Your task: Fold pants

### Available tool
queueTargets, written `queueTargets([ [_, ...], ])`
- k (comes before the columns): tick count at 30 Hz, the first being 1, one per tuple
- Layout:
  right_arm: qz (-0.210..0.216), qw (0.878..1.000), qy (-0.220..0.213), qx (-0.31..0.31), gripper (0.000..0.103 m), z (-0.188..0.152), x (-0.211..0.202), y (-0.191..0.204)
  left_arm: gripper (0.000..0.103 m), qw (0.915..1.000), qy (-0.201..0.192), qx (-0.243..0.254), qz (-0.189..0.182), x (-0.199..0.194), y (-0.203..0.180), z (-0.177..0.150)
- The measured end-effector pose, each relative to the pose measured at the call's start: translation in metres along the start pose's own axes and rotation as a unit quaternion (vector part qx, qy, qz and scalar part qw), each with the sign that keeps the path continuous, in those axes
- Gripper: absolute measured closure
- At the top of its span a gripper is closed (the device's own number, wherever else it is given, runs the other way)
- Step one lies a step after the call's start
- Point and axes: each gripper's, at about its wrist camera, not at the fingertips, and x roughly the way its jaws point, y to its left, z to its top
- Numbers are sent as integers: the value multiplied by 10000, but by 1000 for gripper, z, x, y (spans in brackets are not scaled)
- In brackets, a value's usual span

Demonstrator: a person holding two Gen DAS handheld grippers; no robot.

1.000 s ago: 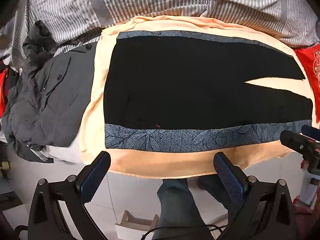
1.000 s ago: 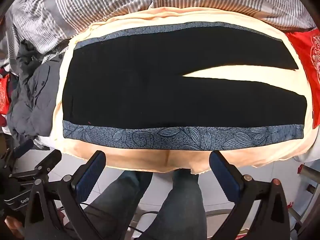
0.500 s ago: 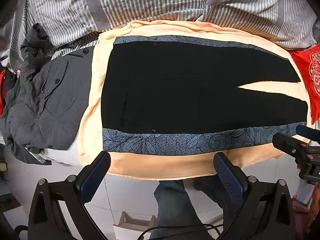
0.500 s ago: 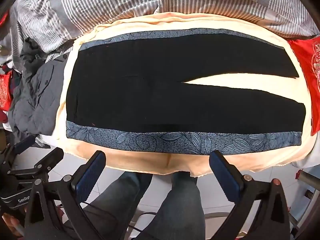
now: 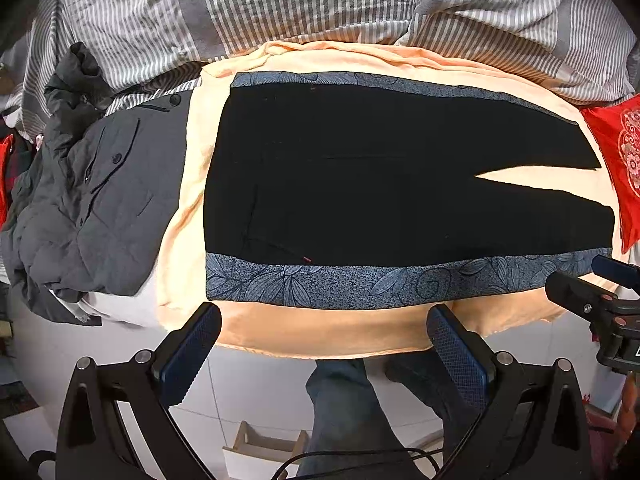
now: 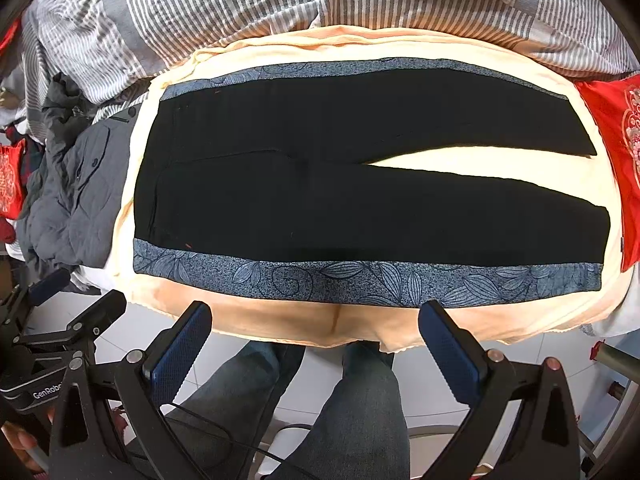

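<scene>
Black pants (image 5: 360,184) lie flat on a peach sheet with blue patterned bands, waist to the left, both legs spread to the right with a narrow gap between them; they also show in the right wrist view (image 6: 340,176). My left gripper (image 5: 324,344) is open and empty, hovering off the near edge of the bed below the waist end. My right gripper (image 6: 316,336) is open and empty, off the near edge below the middle of the pants. The right gripper's body shows at the right of the left wrist view (image 5: 592,300).
A grey jacket (image 5: 92,208) is piled left of the sheet. A striped duvet (image 5: 320,4) lies behind. A red cushion (image 5: 616,152) sits at the right end. The person's jeans-clad legs (image 6: 352,412) stand on white floor tiles below the bed edge.
Both grippers have drawn slightly back and down from the bed, so the pants sit a little higher in both views. Both stay open. The pants have not moved.
</scene>
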Motion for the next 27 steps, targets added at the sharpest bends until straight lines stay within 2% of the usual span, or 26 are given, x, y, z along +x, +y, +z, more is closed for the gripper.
queueTargets([
  [27,45,10000,-67,-10,0,0,-5,-3,0,10000,-73,40,-36,-8,-9,-2],
])
